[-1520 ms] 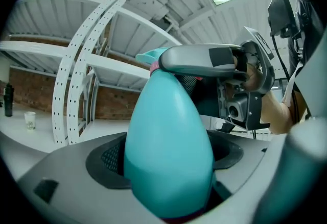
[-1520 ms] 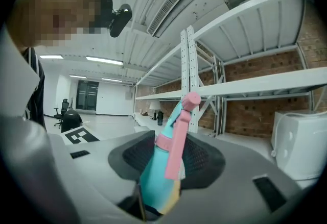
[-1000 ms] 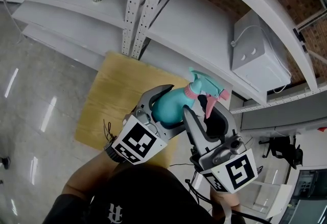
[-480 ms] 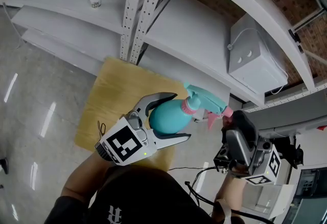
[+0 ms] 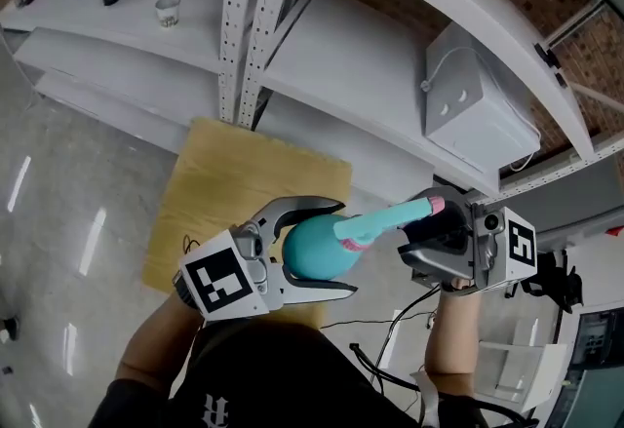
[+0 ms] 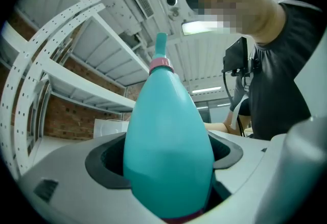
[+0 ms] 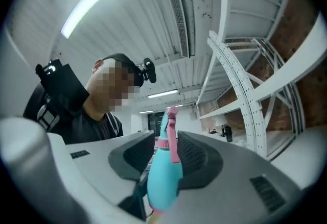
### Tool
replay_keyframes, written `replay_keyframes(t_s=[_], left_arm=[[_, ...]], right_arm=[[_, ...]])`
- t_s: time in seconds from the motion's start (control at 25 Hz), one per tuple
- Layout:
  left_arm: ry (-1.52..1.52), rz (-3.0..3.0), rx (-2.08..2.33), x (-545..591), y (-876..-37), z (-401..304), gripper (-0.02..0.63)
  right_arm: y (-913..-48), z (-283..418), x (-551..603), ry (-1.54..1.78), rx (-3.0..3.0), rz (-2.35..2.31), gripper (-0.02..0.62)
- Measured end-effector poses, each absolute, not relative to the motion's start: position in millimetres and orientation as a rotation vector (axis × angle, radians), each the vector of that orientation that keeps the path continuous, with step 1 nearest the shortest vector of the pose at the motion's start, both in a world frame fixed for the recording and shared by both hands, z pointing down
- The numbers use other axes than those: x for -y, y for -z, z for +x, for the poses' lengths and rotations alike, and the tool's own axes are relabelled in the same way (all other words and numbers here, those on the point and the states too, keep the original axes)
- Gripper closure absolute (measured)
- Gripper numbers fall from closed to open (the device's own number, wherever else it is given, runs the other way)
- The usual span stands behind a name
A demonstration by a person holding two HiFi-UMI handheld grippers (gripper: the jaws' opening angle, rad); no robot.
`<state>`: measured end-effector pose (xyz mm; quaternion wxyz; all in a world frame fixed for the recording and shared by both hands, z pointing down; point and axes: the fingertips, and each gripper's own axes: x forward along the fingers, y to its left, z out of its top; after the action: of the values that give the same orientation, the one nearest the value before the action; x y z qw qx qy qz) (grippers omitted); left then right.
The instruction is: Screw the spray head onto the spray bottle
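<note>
A teal spray bottle (image 5: 314, 249) lies nearly level in the air, and my left gripper (image 5: 341, 248) is shut on its round body. In the left gripper view the bottle (image 6: 168, 136) fills the gap between the jaws, with its pink collar (image 6: 161, 65) at the far end. The teal spray head (image 5: 382, 218) with its pink collar (image 5: 354, 235) sits on the bottle's neck and points right. My right gripper (image 5: 414, 239) is shut on the head's nozzle end. In the right gripper view the spray head (image 7: 164, 169) and its pink trigger (image 7: 173, 139) stand between the pads.
A yellow wooden tabletop (image 5: 234, 182) lies below the left gripper. Behind it stands a white shelf rack (image 5: 239, 26) with a white box (image 5: 478, 104) on one shelf and a paper cup (image 5: 169, 10) further back. Cables (image 5: 390, 343) trail on the floor.
The right gripper has swung from under the bottle out to the right and turned level. The bottle has tipped from slanting upward to nearly level, and the left gripper has shifted left.
</note>
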<state>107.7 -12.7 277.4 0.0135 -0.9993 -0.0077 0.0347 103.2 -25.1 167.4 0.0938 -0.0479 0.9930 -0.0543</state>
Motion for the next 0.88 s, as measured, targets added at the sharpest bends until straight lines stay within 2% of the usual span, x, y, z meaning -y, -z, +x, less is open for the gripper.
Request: replay_keyframes(t_s=[0.4,0.68,0.88], left_arm=[[-0.06,-3.109,-0.071,30.5,-285.5,108.0,0.178],[-0.154,-3.155,-0.047,35.6,-283.2,109.9,0.178],[-0.234,-3.178,0.009,33.8,-275.2,106.3,0.178]], right_arm=[[-169.5,84.6,3.2,-0.065,-3.09,-0.284,0.463],[-168.9,64.6,14.0,-0.17,-3.162,-0.652,0.462],[-168.1,62.1,2.8,-0.196,-3.194,-0.683,0.462]])
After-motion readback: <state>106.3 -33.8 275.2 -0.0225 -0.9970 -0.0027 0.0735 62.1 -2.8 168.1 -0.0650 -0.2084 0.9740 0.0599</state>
